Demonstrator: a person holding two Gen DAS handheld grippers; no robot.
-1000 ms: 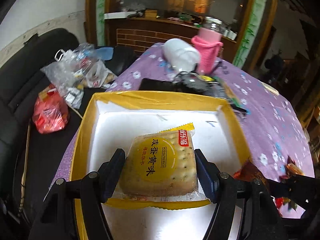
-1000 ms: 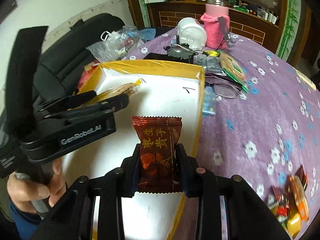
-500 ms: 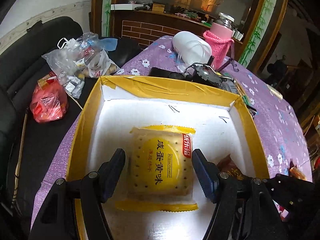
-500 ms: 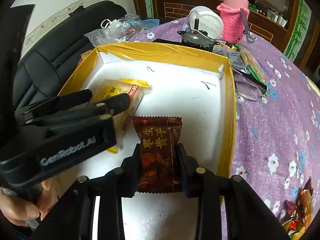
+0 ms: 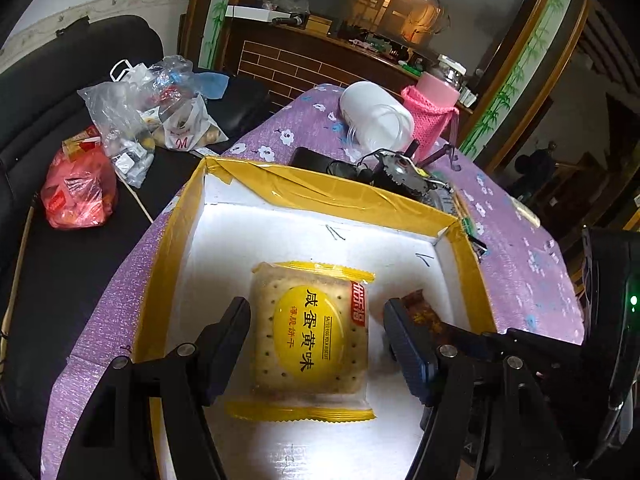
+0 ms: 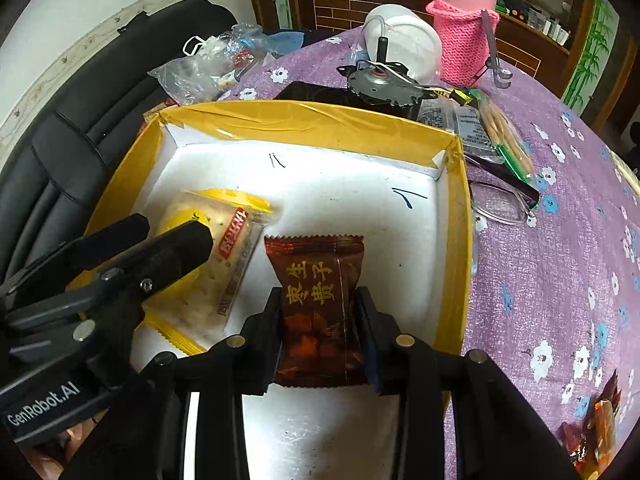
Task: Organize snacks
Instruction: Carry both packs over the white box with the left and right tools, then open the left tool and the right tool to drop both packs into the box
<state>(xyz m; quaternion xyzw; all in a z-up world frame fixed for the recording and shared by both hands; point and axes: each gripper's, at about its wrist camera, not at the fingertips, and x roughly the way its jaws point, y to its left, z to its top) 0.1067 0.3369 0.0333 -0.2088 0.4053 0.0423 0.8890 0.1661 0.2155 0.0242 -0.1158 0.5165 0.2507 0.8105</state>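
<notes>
**Two snacks over the yellow box**

My left gripper is hanging with its fingers spread wide on either side of the yellow biscuit packet, and neither pad is touching the wrapper. The packet is lying flat on the white floor of the yellow box, toward the box's left wall and closer to the near edge than to the far wall (its red label strip is facing the far right corner).

My right gripper is pinching the brown candy packet by its lower half, both fingers pressed against the wrapper's sides. The packet is standing upright over the box floor, just beside the biscuit packet's right edge; I cannot tell whether its bottom is touching the floor.

The box is sitting on the purple flowered tablecloth. Beyond its far wall, a white jar is lying on its side next to a bottle in a pink knitted sleeve. A pair of glasses is resting just outside the box's right wall. More wrapped candies are lying near the table's near right edge.
</notes>
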